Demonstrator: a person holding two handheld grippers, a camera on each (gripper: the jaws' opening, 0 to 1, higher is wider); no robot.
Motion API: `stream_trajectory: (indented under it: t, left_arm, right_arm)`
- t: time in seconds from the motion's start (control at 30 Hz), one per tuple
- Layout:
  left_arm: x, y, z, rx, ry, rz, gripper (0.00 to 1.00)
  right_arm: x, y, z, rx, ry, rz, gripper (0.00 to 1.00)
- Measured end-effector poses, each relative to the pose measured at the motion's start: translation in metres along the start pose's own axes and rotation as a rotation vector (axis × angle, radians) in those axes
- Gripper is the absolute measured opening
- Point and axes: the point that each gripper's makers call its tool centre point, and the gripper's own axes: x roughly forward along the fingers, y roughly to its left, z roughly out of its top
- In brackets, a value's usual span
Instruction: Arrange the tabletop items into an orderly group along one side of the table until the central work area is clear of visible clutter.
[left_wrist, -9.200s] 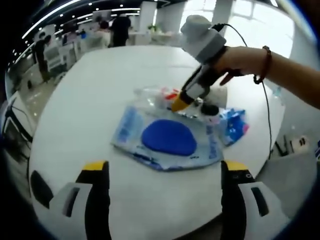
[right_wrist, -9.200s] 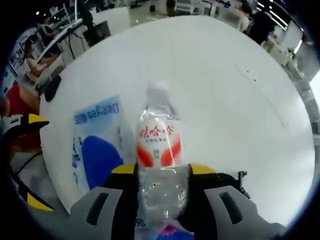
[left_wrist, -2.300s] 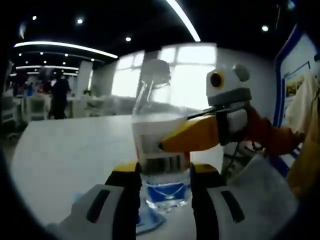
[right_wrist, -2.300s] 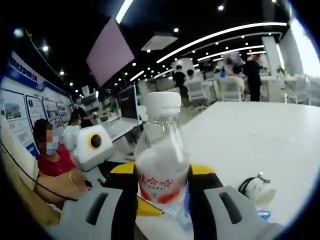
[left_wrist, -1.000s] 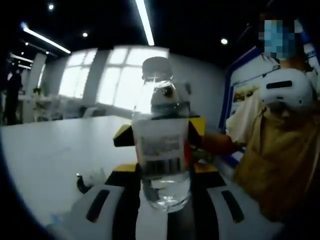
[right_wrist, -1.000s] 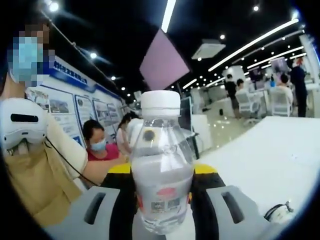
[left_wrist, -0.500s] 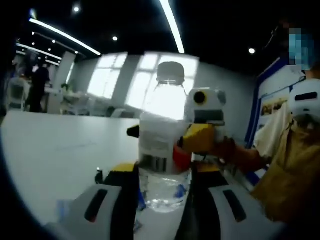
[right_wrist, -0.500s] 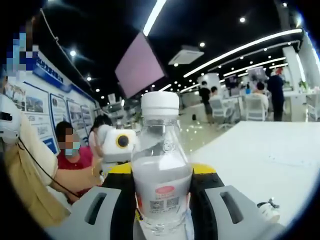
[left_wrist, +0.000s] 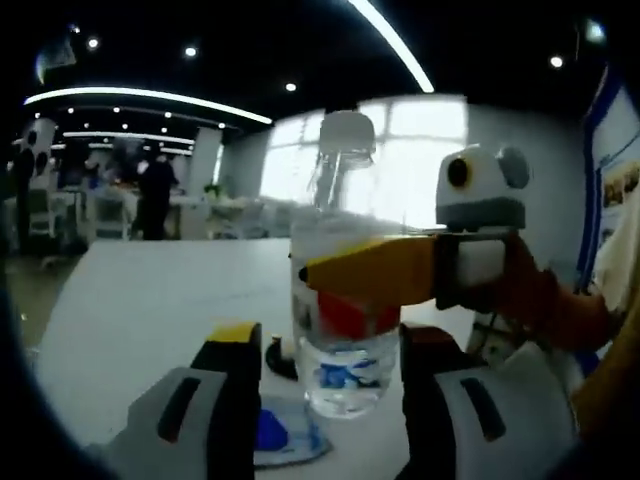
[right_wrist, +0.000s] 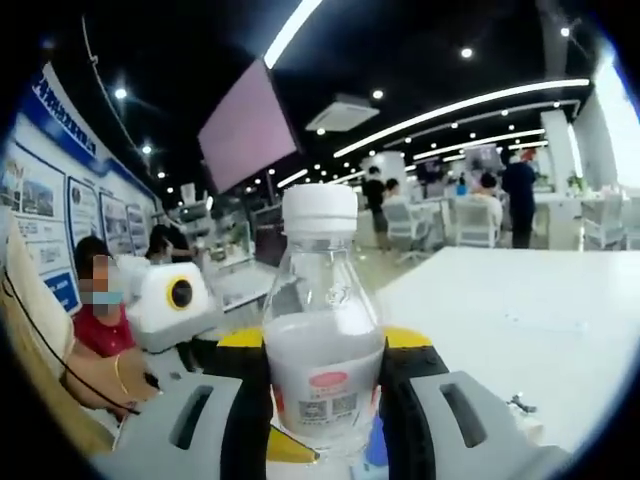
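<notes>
1. Right gripper (right_wrist: 323, 400): its jaws are clamped on both sides of a clear bottle (right_wrist: 322, 340), which stands upright between them with its white cap (right_wrist: 320, 212) on top. Its red-marked label sits just above the yellow jaw tips
2. Left gripper (left_wrist: 325, 385): its jaws sit either side of the same bottle (left_wrist: 340, 330), a bit wider than it. There's a visible gap on the left side, so it isn't squeezing the bottle
3. In the left gripper view the right gripper (left_wrist: 400, 270) comes in from the right, and its yellow jaw lies across the middle of the bottle
4. Just below the bottle, in the left gripper view, there's a blue packet (left_wrist: 275, 432) lying flat on the white table (left_wrist: 140, 300), and something small and dark right beside the bottle that I can't make out
5. In the right gripper view the left gripper (right_wrist: 175, 300) is behind and left of the bottle
6. Behind the bottle the table (right_wrist: 520, 310) stretches away, and further off there are people and chairs under ceiling light strips
</notes>
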Motion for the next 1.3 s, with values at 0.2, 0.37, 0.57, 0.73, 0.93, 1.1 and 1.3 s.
stream_trajectory:
  t: [0.2,0.37,0.57,0.73,0.93,1.1,1.3]
  left_arm:
    - [0.001,-0.004,-0.002,0.081,0.03,0.086,0.5]
    - [0.0,-0.001,0.001,0.124,0.013,0.164,0.47]
    - [-0.001,0.0,0.005,0.099,-0.014,0.193,0.41]
    - [-0.003,0.005,0.003,0.11,0.001,0.232,0.41]
    - [-0.007,0.006,0.005,0.103,-0.023,0.246,0.39]
    - [-0.009,0.008,0.008,0.128,-0.036,0.255,0.38]
    - [-0.01,0.009,0.008,0.11,-0.043,0.251,0.37]
  right_arm:
    - [0.001,0.002,0.001,0.014,-0.01,-0.004,0.4]
    - [0.003,0.002,0.003,0.017,-0.024,-0.018,0.4]
    - [0.006,0.006,0.005,0.023,-0.035,-0.015,0.4]
    - [0.011,0.014,-0.001,-0.036,-0.017,-0.006,0.41]
    - [0.012,0.017,0.001,-0.023,-0.024,0.02,0.42]
    - [0.014,0.019,0.003,-0.01,-0.031,0.033,0.43]
    - [0.015,0.019,0.002,0.009,-0.024,0.027,0.44]
